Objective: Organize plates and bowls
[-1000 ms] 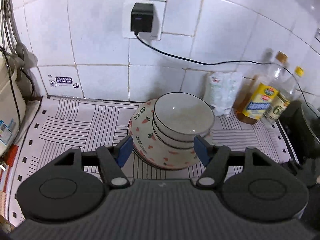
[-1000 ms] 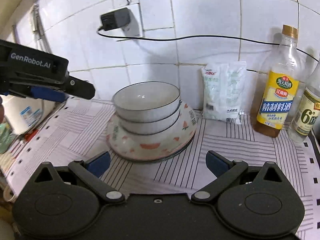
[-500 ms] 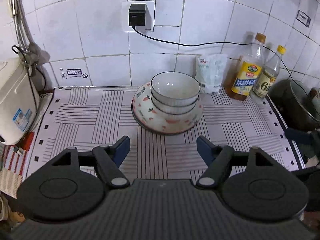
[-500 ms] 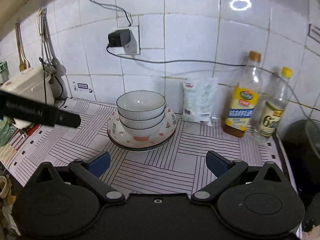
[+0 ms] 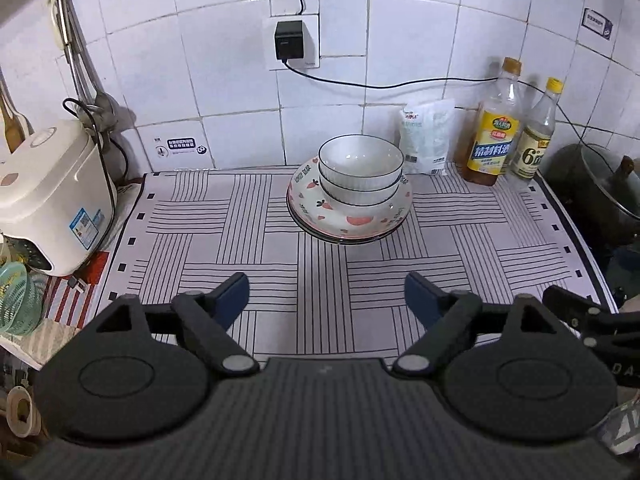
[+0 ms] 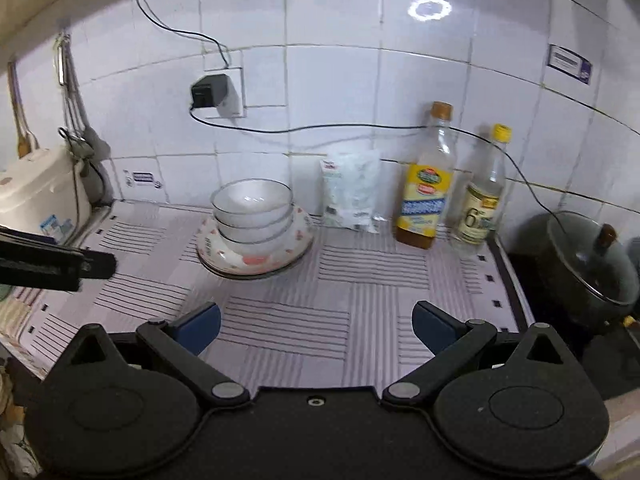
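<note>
Your left gripper [image 5: 326, 294] hangs over the near part of the mat [image 5: 240, 240], its blue-padded fingers [image 5: 232, 294] spread wide with nothing between them. Your right gripper [image 6: 316, 320] is likewise spread wide and empty, well short of the crockery.

The task's things form one stack near the back wall: two white ribbed bowls [image 5: 360, 170] with thin dark rims, nested one in the other, sit on the plates [image 5: 348, 220]. The top plate is glossy white with pink strawberry and heart prints, and its rim carries the words "LOVELY BEAR". At least one more plate edge shows beneath it; the exact count cannot be told.

The mat is white with blocks of thin black stripes set at alternating angles. Just right of the stack a clear plastic bag [image 5: 426, 136] of white granules leans on the tiles. Beyond it stand two clear bottles: the taller bottle [image 5: 496, 132] bears a yellow-and-blue label in Chinese characters and holds a little amber liquid; the smaller bottle [image 5: 536, 132] has a yellow cap and a label reading "6°". A black plug adapter [image 5: 289, 40] sits in the wall socket. A cream rice cooker [image 5: 48, 192] stands at the left, and a dark lidded pot [image 6: 588, 268] at the right.
</note>
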A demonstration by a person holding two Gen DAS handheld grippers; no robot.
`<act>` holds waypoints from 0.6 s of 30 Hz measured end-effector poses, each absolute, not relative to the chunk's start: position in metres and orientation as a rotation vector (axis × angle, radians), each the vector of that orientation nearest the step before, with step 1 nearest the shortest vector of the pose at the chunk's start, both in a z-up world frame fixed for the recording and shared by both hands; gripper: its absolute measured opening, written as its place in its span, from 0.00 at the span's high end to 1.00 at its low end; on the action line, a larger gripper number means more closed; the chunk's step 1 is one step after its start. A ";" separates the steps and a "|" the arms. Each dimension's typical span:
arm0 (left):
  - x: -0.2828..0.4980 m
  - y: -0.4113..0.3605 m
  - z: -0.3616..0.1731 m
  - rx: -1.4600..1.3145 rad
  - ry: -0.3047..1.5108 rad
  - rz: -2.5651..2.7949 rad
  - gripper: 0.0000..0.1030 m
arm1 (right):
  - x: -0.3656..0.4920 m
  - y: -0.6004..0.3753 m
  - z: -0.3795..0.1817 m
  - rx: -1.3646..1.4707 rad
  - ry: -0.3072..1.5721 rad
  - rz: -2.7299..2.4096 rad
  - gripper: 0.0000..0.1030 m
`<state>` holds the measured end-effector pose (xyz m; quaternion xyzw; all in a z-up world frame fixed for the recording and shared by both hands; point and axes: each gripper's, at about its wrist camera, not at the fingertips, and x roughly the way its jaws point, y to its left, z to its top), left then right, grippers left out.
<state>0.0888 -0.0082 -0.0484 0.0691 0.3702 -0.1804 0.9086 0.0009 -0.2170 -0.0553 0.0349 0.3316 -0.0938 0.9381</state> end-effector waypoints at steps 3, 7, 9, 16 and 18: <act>0.078 -0.010 -0.045 0.157 0.758 -0.376 0.07 | -0.010 -0.220 -0.053 0.096 0.683 -0.216 0.00; 0.066 -0.013 -0.044 0.175 0.754 -0.357 0.00 | -0.023 -0.223 -0.050 0.144 0.689 -0.233 0.00; 0.062 -0.012 -0.044 0.170 0.766 -0.350 0.00 | -0.029 -0.225 -0.049 0.176 0.688 -0.246 0.00; 0.056 -0.002 -0.043 0.130 0.767 -0.326 0.00 | -0.044 -0.227 -0.057 0.246 0.687 -0.291 0.00; 0.053 -0.001 -0.044 0.140 0.770 -0.320 0.00 | -0.046 -0.225 -0.059 0.233 0.697 -0.287 0.00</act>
